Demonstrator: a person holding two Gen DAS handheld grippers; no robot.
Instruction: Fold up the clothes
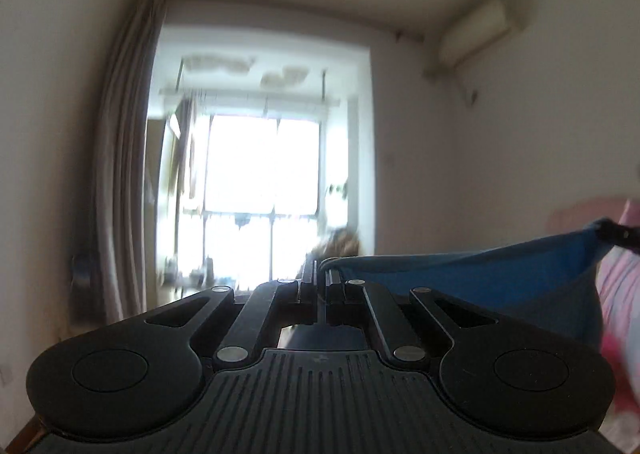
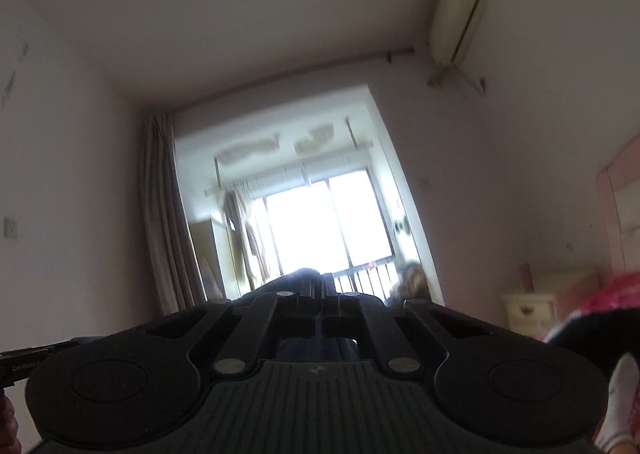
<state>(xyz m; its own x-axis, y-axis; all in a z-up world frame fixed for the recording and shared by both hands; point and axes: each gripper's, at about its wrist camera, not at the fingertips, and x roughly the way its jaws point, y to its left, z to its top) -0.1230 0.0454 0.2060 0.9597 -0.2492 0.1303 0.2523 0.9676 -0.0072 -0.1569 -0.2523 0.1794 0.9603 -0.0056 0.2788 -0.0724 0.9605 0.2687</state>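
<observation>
A: What does the left wrist view show?
B: The left gripper (image 1: 320, 278) points about level toward the window (image 1: 262, 169). Its fingers (image 1: 308, 274) are together, clamped on the edge of a blue cloth (image 1: 480, 278).

A: Where does the cloth lie relative to the window?
B: Right of it and lower. It spans in a sagging band from the left gripper across to the right gripper, whose dark tip grips the far corner at the frame's right edge (that tip is blurred).

A: And the right wrist view?
B: The right gripper (image 2: 322, 286) tilts upward toward the same window (image 2: 324, 225). Its fingers (image 2: 330, 284) are together; a dark fold of the cloth (image 2: 296, 276) rises just left of them, in front of the window's lower edge. Whether the cloth sits between the pads cannot be told here.

A: Other landmarks?
B: A curtain (image 1: 124, 157) hangs left of the window, an air conditioner (image 1: 476, 33) is mounted high to its right, and pink bedding (image 1: 620, 286) lies low at far right.
</observation>
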